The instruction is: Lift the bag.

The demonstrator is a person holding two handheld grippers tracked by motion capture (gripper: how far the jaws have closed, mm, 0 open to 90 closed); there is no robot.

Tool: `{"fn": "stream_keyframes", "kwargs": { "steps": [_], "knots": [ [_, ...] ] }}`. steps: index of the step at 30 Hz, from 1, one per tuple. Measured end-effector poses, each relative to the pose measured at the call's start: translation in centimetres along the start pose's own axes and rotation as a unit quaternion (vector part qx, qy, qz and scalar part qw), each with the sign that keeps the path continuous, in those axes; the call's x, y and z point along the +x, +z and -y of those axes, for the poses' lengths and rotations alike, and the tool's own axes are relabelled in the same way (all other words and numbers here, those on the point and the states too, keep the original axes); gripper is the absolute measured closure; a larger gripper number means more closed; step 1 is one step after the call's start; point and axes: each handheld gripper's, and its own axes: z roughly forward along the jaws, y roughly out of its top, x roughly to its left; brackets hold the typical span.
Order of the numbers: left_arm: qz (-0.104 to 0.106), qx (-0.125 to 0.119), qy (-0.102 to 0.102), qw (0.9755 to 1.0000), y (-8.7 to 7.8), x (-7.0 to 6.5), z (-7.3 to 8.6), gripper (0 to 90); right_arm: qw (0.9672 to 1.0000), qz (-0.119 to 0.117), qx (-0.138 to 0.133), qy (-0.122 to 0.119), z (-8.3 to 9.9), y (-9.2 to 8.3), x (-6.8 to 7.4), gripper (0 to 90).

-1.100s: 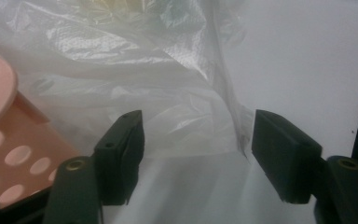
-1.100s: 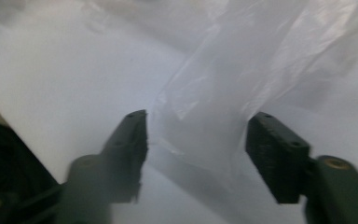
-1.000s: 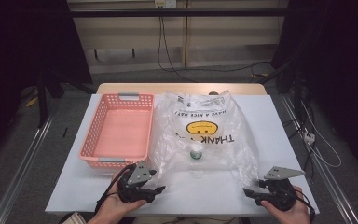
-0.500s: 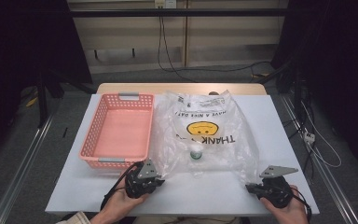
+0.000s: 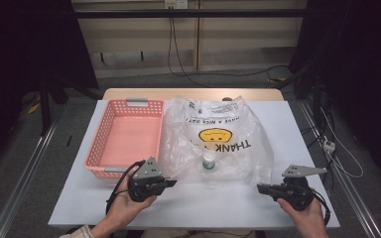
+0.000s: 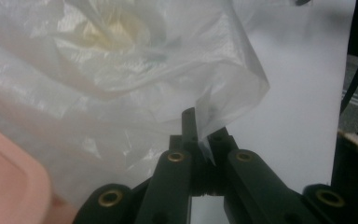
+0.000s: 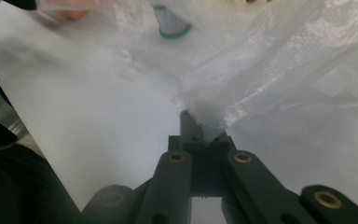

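A clear plastic bag (image 5: pixel 218 139) with a yellow smiley print lies on the white table (image 5: pixel 287 129). Inside it, near the front, a small bottle with a green cap (image 5: pixel 209 162) shows through the film. My left gripper (image 5: pixel 172 182) is at the bag's near left corner. In the left gripper view its jaws (image 6: pixel 198 128) are shut on a fold of the bag's film (image 6: pixel 223 88). My right gripper (image 5: pixel 259 188) is at the near right corner, and the right gripper view shows it (image 7: pixel 198 128) shut on the bag's edge (image 7: pixel 261 84). The green cap (image 7: pixel 170 23) lies beyond.
An empty pink plastic basket (image 5: pixel 129 134) stands directly left of the bag, its rim close to the left gripper (image 6: pixel 4 172). The table's front edge runs just under both hands. Cables and dark floor surround the table.
The left gripper has risen slightly and moved in toward the bag's corner. The right gripper has stayed nearly where it was.
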Motion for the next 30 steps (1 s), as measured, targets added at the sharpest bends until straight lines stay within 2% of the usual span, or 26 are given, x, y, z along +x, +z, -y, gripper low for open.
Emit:
{"fn": "stream_keyframes", "kwargs": {
  "steps": [7, 10, 18, 26, 30],
  "knots": [
    [0.0, -0.038, -0.002, 0.9993, -1.0, 0.6, -2.3, 90.0, 0.9989, -0.011, -0.044, -0.008, -2.6, -1.0, 0.3, 90.0],
    [-0.008, -0.052, -0.004, 0.9986, -1.6, 0.9, -3.2, 90.0, 0.998, -0.016, -0.06, -0.009, -3.5, -1.4, 0.4, 90.0],
    [-0.022, -0.084, -0.008, 0.9962, -3.2, 2.0, -5.1, 90.0, 0.9953, 0.005, -0.093, -0.024, -5.9, -2.7, 0.2, 90.0],
    [-0.032, -0.107, -0.001, 0.9937, -4.5, 2.5, -6.9, 90.0, 0.9918, 0.007, -0.123, -0.033, -8.4, -3.5, 0.0, 90.0],
    [-0.04, -0.122, 0.0, 0.9917, -5.3, 3.0, -8.1, 90.0, 0.9892, 0.01, -0.141, -0.04, -9.9, -4.1, 0.0, 90.0]
  ]
}}
